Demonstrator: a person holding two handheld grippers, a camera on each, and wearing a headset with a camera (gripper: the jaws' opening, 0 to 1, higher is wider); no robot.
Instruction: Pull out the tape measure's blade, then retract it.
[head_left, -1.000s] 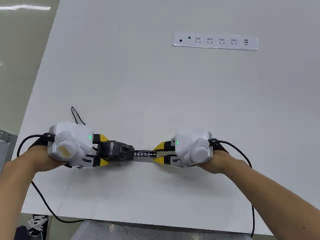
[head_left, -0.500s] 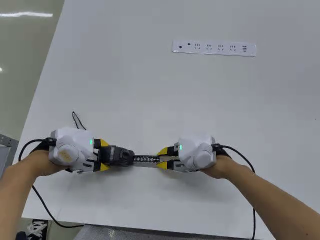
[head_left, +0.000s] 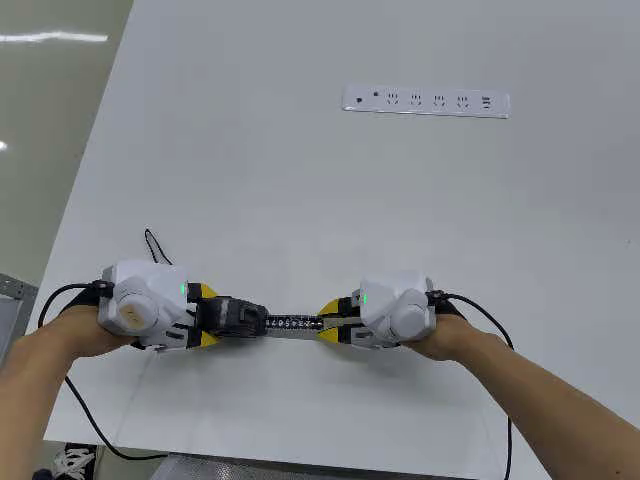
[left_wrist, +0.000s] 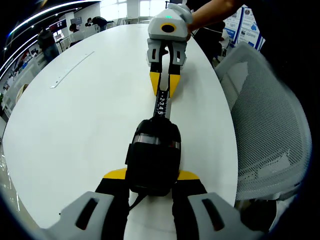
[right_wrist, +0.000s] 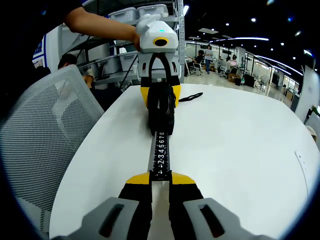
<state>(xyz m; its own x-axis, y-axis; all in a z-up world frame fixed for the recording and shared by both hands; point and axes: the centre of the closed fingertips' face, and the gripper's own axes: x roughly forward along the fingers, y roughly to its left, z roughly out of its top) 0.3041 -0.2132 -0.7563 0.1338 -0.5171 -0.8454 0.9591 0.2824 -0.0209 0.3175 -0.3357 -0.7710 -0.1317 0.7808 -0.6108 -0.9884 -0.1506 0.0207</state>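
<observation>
Right now your left gripper (head_left: 208, 315) sits in the lower left of the head view. Its yellow-tipped jaws are clamped on the black case of the tape measure (head_left: 238, 316), one jaw on each side of it. In the left gripper view the case fills the gap between the jaws in the lower middle of the frame and rests on the white table (head_left: 300, 200).

The blade (head_left: 295, 324) comes out of the case toward the right of the head view, a narrow strip with printed numerals lying low over the tabletop. Your right gripper (head_left: 328, 322), just right of centre near the bottom, has its jaws pinched together on the blade's free end. In the right gripper view the strip passes between the two yellow tips at the bottom and runs straight up the frame to the case.

The two grippers face each other tip to tip, near one another, with the drawn-out length of blade between them.

A white power strip (head_left: 425, 101) lies in the upper right of the head view, well apart from the work. A thin black cable (head_left: 152, 245) loops on the table just above the left gripper. A grey mesh chair back (left_wrist: 260, 140) shows at the right of the left gripper view.
</observation>
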